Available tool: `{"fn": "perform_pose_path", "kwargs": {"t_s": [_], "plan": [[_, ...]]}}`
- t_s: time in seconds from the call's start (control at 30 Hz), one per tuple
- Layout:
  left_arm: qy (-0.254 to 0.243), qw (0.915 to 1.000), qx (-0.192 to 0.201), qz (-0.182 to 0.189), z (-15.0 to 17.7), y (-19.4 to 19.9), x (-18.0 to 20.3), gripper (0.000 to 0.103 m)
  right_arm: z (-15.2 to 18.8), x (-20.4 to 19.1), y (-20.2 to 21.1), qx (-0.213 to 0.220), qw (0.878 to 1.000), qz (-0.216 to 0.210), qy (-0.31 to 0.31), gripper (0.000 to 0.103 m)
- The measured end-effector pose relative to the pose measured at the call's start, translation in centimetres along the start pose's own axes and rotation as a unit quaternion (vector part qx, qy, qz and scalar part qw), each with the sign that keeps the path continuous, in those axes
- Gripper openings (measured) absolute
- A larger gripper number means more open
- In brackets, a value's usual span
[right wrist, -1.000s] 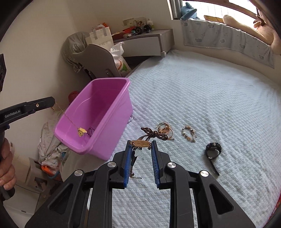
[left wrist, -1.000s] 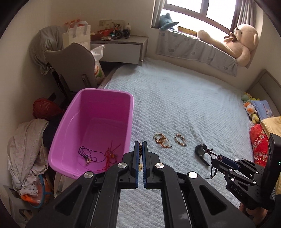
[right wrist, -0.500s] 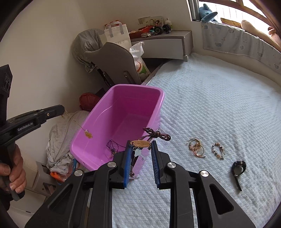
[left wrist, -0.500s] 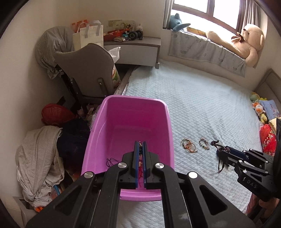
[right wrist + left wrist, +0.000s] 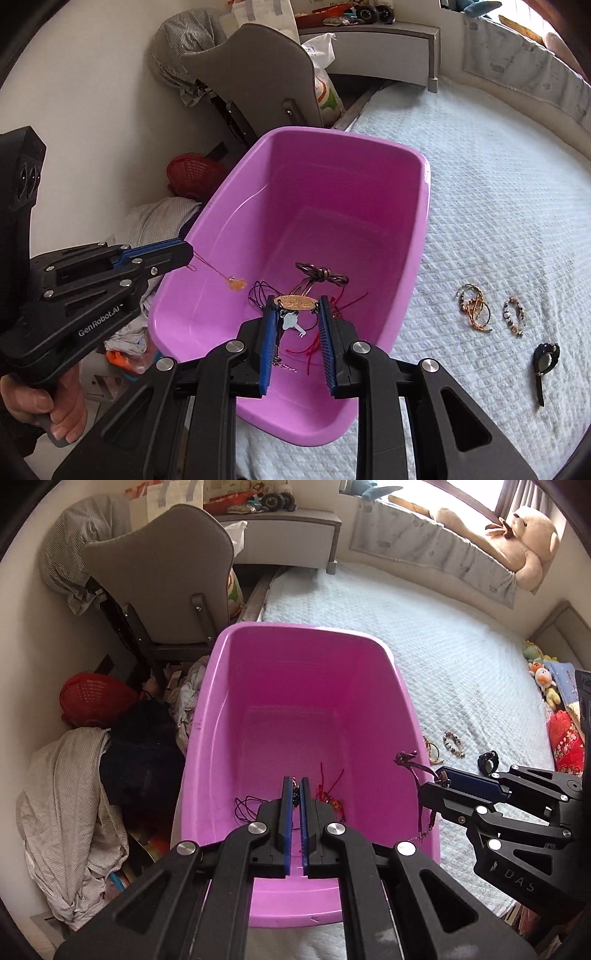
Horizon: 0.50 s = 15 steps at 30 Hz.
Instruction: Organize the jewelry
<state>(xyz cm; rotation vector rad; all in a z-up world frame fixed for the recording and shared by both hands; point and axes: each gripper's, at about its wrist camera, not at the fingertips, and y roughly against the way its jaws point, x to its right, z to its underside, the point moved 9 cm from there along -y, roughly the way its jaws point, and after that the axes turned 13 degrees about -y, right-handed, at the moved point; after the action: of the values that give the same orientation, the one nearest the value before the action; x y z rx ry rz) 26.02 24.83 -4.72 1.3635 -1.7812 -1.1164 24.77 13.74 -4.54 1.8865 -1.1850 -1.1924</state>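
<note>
With the left tool [image 5: 294,794] we are pinching a thin gold chain [image 5: 210,267], its blades nearly closed on it, and the small orange pendant [image 5: 236,283] is dangling over the near left part of the pink tub [image 5: 295,635]. With the right tool [image 5: 297,314] we are gripping a necklace by its oval brass plate [image 5: 295,302], the blades spread only as far as the plate is wide, while its dark knotted cord [image 5: 321,274] is sticking up ahead and a pale charm [image 5: 291,323] is hanging below. Both pieces are hovering above the tub, where a dark cord necklace [image 5: 245,806] and a red string piece [image 5: 330,794] are already lying on the bottom. To drop these well, we are judging that each tool should come lower inside the walls before opening, one after the other, so the chains are not swinging onto the rim or snagging each other; whether the gold chain is caught deep in the blades or just at the tips is hard to tell from here. Out on the bed [image 5: 498,184], just beside the tub, a cluster of bangles [image 5: 474,306], a beaded bracelet [image 5: 514,315] and a black watch [image 5: 545,363] are waiting for later trips.
</note>
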Motion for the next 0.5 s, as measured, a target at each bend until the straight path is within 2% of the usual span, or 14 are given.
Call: {"fn": "perform_pose_path", "kwargs": {"t_s": [0.13,0.17,0.23,0.27,0.3,0.4,0.5], "plan": [[0.002,0.9997,-0.023,0.007,0.4,-1.7,-0.6,0.005,-0.3,-0.3,-1.1,-0.011,1.0,0.009,-0.007,0.022],[0.001,0.9996,-0.028,0.008,0.5,-1.9,-0.7,0.009,-0.2,-0.2,-1.2,-0.016,1.0,0.01,-0.009,0.022],[-0.002,0.9994,-0.034,0.0,0.9,-2.2,-1.1,0.031,-0.1,0.1,-1.5,-0.022,0.999,0.026,-0.008,0.027],[-0.002,0.9995,-0.032,-0.007,1.0,-2.2,-1.2,0.051,-0.1,0.3,-1.5,-0.021,0.999,0.032,-0.008,0.029],[-0.001,0.9996,-0.024,-0.012,1.0,-1.9,-1.3,0.063,0.0,0.4,-1.4,-0.02,0.999,0.035,-0.009,0.031],[0.005,0.9998,-0.014,-0.016,1.1,-1.3,-1.7,0.066,0.3,0.9,-0.9,-0.018,0.999,0.035,-0.015,0.042],[0.016,0.9992,-0.026,-0.027,1.9,-1.2,-2.4,0.066,0.8,1.3,-0.4,-0.021,0.999,0.037,-0.016,0.043]]}}
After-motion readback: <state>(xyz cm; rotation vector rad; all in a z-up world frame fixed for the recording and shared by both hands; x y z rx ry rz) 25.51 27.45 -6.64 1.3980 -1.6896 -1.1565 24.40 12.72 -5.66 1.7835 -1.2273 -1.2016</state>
